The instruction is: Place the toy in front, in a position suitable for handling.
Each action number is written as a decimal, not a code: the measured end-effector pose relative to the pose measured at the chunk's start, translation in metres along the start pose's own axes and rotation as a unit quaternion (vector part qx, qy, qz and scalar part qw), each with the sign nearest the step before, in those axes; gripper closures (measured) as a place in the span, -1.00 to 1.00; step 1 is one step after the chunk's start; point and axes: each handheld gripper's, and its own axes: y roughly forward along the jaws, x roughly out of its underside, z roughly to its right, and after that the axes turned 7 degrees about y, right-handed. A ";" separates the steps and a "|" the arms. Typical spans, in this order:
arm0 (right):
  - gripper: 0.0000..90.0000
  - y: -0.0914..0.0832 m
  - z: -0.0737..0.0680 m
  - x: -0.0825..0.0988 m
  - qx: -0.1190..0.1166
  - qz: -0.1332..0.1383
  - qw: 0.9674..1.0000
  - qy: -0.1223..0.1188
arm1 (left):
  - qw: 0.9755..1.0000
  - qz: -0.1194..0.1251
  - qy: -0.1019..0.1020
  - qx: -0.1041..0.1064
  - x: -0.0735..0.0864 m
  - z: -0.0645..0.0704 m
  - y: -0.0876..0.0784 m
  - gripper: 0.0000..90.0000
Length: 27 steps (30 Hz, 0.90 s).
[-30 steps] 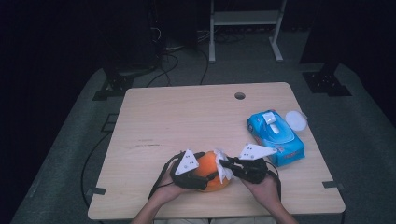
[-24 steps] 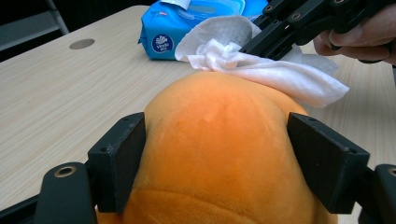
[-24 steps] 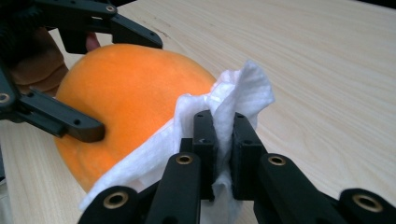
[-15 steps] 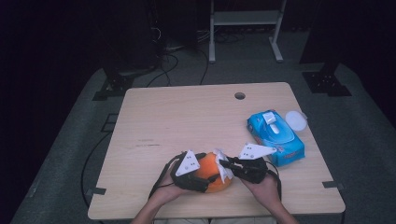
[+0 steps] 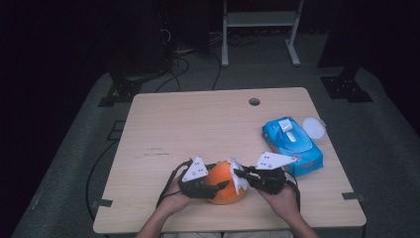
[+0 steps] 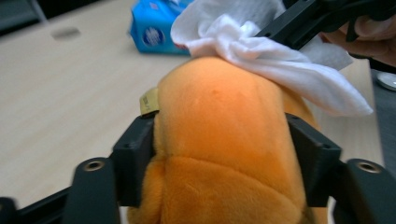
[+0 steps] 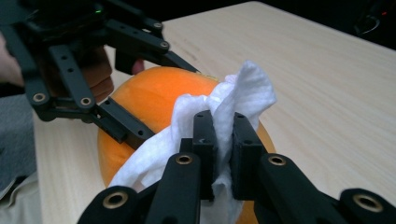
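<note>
Currently the left gripper [image 5: 216, 187], jaws just closing, is clamping the orange plush toy [image 5: 225, 182] steady while the right gripper [image 5: 241, 174] is pinching a white tissue [image 5: 236, 173], wiping the toy's 2 o'clock side.

Orange plush toy [image 6: 219, 140], white wipe [image 7: 224, 112], blue wipes pack [image 5: 292, 146], pale wood table [image 5: 198, 124]

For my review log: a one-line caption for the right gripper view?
Right gripper presses white wipe onto orange plush toy.

Light wooden table [image 5: 198, 129] with a round cable hole [image 5: 254, 101]. Resting on it: orange plush toy [image 5: 225, 182] near the front edge; blue wet-wipes pack [image 5: 292, 145] at right.
</note>
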 end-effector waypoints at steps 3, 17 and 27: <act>0.82 0.000 0.006 -0.002 0.004 0.015 1.000 0.013 | 1.000 -0.001 0.014 -0.019 -0.002 0.000 0.003 -0.19; 0.82 0.006 0.022 0.012 0.030 0.003 0.998 0.058 | 1.000 0.001 -0.017 -0.005 0.011 -0.002 -0.002 -0.41; 0.82 0.004 0.018 0.011 -0.007 0.006 0.999 0.047 | 0.999 0.009 -0.024 0.021 0.005 -0.003 -0.005 -0.63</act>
